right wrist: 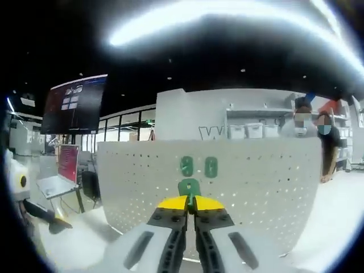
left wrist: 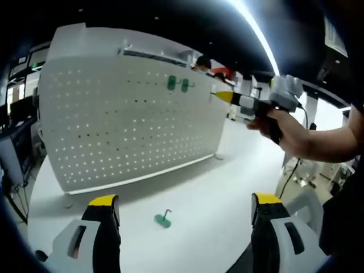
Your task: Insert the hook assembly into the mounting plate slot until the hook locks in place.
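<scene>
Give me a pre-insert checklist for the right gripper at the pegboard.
1. Right gripper shut on the green plastic hook piece: ok.
2. Hook piece aimed at the white perforated pegboard, below the two green hooks already mounted: ok.
3. Hook tab lined up with holes: cannot tell.
4. Left gripper open, away from the board: ok.
5. Spare green hook lying on the white table, in view: ok.

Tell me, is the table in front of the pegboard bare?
No, a green hook lies on the white table before the pegboard.
</scene>
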